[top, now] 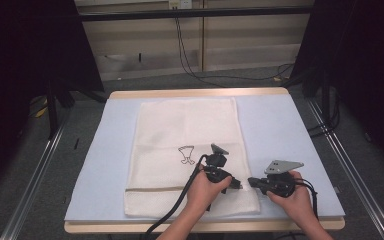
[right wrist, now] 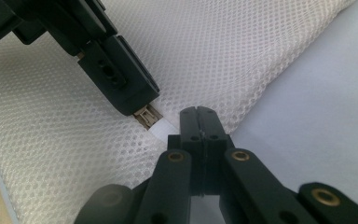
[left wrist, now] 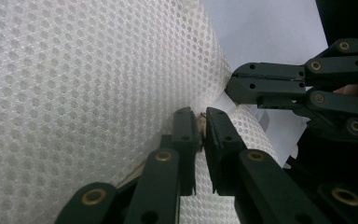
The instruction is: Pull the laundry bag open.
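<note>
A white mesh laundry bag (top: pixel 185 150) lay flat on the desk (top: pixel 280 130). At its right edge, the left gripper (left wrist: pixel 202 122) had its jaws pinched on the small metal zipper pull (right wrist: pixel 145 116), while the right gripper (right wrist: pixel 198 116), close beside it, held its jaws clamped tight on the white tab (right wrist: pixel 164 128) at the bag's edge.

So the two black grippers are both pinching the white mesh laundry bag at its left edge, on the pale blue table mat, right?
Nearly. It's the right edge, not the left. The high view shows the left gripper and right gripper meeting at the right edge of the white mesh laundry bag, near its bottom corner, on the pale blue table mat. Both jaws are closed there.
</note>
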Motion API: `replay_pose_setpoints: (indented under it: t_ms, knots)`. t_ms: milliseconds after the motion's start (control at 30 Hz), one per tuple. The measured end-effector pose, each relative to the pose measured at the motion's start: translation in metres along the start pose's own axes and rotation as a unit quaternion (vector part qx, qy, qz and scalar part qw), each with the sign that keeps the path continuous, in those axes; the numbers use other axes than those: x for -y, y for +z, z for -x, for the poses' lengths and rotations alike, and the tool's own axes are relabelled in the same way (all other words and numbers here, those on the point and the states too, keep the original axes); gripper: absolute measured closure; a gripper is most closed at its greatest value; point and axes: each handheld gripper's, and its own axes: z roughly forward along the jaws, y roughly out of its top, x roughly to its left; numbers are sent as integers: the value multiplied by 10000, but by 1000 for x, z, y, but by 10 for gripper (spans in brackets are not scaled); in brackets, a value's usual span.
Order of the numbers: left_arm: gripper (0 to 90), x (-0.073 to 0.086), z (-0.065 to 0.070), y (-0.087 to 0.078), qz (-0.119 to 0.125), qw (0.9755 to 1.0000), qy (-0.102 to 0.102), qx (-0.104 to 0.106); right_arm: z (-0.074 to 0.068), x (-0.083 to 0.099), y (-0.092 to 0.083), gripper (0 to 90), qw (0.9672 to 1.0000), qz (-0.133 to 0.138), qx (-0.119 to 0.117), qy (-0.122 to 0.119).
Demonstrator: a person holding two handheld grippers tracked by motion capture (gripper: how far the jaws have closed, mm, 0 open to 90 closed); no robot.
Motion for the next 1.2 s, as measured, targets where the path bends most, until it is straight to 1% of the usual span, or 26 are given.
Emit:
replay_pose_setpoints:
  t_ms: [67, 100, 133, 167, 200, 233, 267, 300, 333, 367, 500, 567, 667, 700, 733, 767, 800, 833, 900, 967, 1000, 1033, 1100, 1133, 1167, 1200]
  knots:
    - [870, 0, 0, -2, -3, 10000, -25, 43, -1, 0, 0, 900, 10000, -26, -17, -6]
    - [871, -1, 0, -2, -17, 9999, -105, 71, -1, 1, 1, 900, 9999, -22, 1, -98]
    - [871, -1, 0, -2, -17, 9999, -105, 71, -1, 1, 1, 900, 9999, -22, 1, -98]
    - [871, -1, -1, -4, -28, 9999, -96, -12, -2, 2, 2, 900, 9998, -8, -16, -197]
    - [872, -1, -1, -4, -22, 9999, -113, 18, -2, 2, 2, 900, 9997, -25, -34, -252]
    - [872, -1, -2, -4, -15, 10000, -74, 8, -3, 2, 2, 900, 9994, -8, -7, -346]
    - [872, -1, -2, -4, -15, 10000, -74, 8, -3, 2, 2, 900, 9994, -8, -7, -346]
    - [873, -1, -2, -5, -27, 10000, -74, 23, -4, 1, 3, 900, 9991, -49, 14, -425]
    - [873, -1, -2, -5, -27, 10000, -74, 23, -4, 1, 3, 900, 9991, -49, 14, -425]
    - [873, 0, -1, -5, -11, 10000, -85, 32, -4, 1, 3, 900, 9988, -71, 20, -479]
    - [873, 0, 0, -6, -24, 10000, -19, -15, -4, 1, 3, 900, 9991, -57, 8, -431]
    - [873, 0, 0, -6, 11, 10000, -61, -15, -4, 1, 3, 900, 9991, -56, 9, -423]
    - [874, 0, 0, -6, 43, 10000, -60, -29, -4, 1, 3, 900, 9991, -60, 10, -422]
    - [874, 0, 0, -7, 9, 10000, 0, -10, -4, 1, 3, 900, 9990, -51, 4, -435]
    - [874, 0, 0, -8, 19, 10000, 7, -35, -4, 2, 3, 900, 9990, -48, 8, -436]
    - [874, 0, 0, -8, 19, 10000, 7, -35, -3, 2, 4, 900, 9991, -44, 5, -433]
    - [874, 1, 2, -8, 88, 9999, -80, -26, -3, 2, 4, 900, 9991, -44, 5, -433]
    - [874, 1, 2, -8, 84, 9999, -54, 13, -3, 2, 4, 900, 9991, -29, -13, -414]
    - [874, 2, 2, -8, 114, 9999, -60, -7, -3, 2, 4, 900, 9991, -15, -27, -414]
    - [874, 2, 1, -9, 88, 9999, 30, -47, -3, 2, 4, 900, 9992, -20, -27, -397]
    - [874, 2, 1, -10, 77, 9999, 13, -65, -2, 2, 4, 900, 9992, -10, -58, -405]
    - [874, 3, 1, -11, 134, 9998, 84, -129, -2, 2, 4, 900, 9992, -27, -45, -402]
    - [874, 4, 1, -15, 138, 9998, 89, -102, -1, 3, 4, 900, 9993, -14, -106, -360]
    - [874, 5, 1, -16, 154, 9998, 91, -131, -1, 3, 4, 900, 9994, -11, -96, -343]
    - [874, 5, 1, -17, 185, 9998, 34, -89, 0, 3, 4, 900, 9993, 10, -136, -336]
    - [875, 5, 1, -17, 185, 9998, 34, -89, 0, 3, 4, 900, 9993, 10, -136, -336]
